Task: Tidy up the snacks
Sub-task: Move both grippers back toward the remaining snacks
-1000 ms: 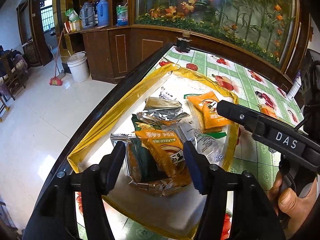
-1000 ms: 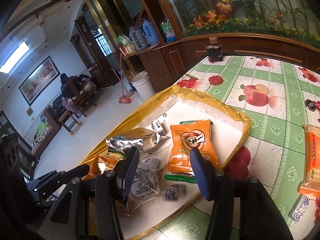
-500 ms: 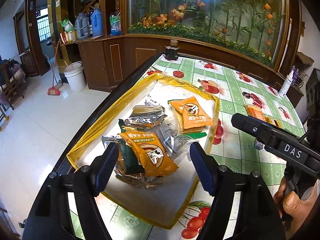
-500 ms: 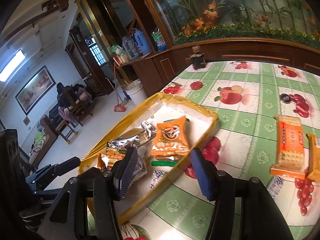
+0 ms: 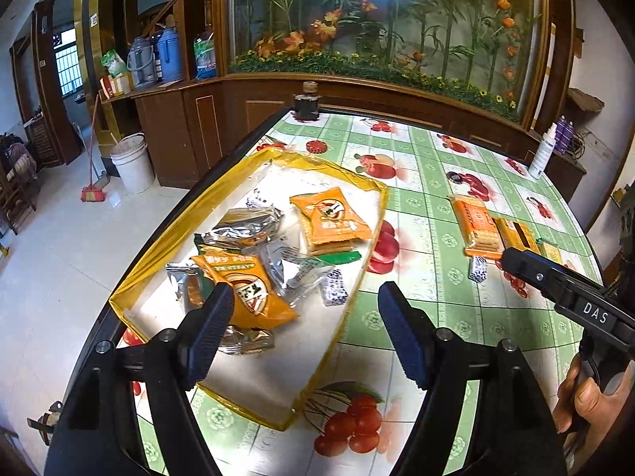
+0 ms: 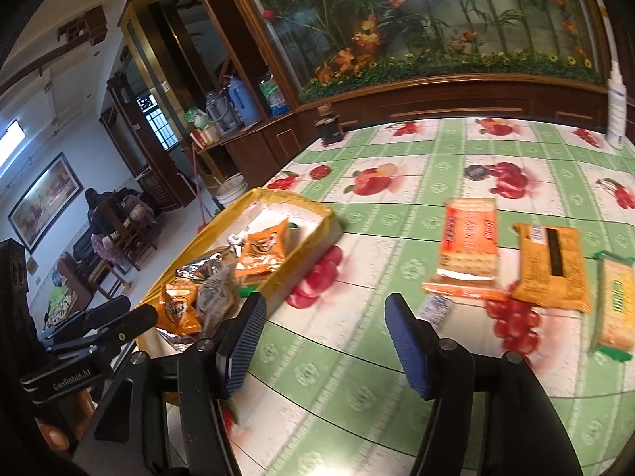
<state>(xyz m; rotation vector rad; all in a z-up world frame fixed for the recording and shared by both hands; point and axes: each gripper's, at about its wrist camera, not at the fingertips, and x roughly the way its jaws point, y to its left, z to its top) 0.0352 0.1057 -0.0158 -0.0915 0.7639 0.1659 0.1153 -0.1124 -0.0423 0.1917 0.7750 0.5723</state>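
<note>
Snacks sit in 2 groups. 1st group: a heap of packets in the yellow-rimmed tray point(image 5: 369, 238) at the desk's point(image 5: 432, 198) left edge, with an orange packet point(image 5: 246, 285) at the near end, silver foil packets point(image 5: 246, 226) behind it, and another orange packet point(image 5: 331, 222) at the far end. The tray's long left rim runs right along the dark desk edge, with open floor beyond. 2nd group: loose on the green fruit-print cloth, well apart from the tray: an orange cracker pack point(image 6: 468, 250), a darker orange pack point(image 6: 551, 269) just beside it, a green-trimmed pack point(image 6: 615, 305) at the right border, and a small blue-white sweet point(image 6: 436, 307) near the cracker pack's near end.

Between tray and loose packs lies a wide bare strip of cloth.

Left tongs point(image 5: 305, 329) hang over the tray's near end, jaws released and just been widening, nothing between them; the orange packet lies below the left finger.

Right tongs point(image 6: 325, 341) are over the bare strip, jaws released and just been widening, nothing gripped. The sweet lies just beyond the right finger, with the cracker pack farther ahead to the right.
</note>
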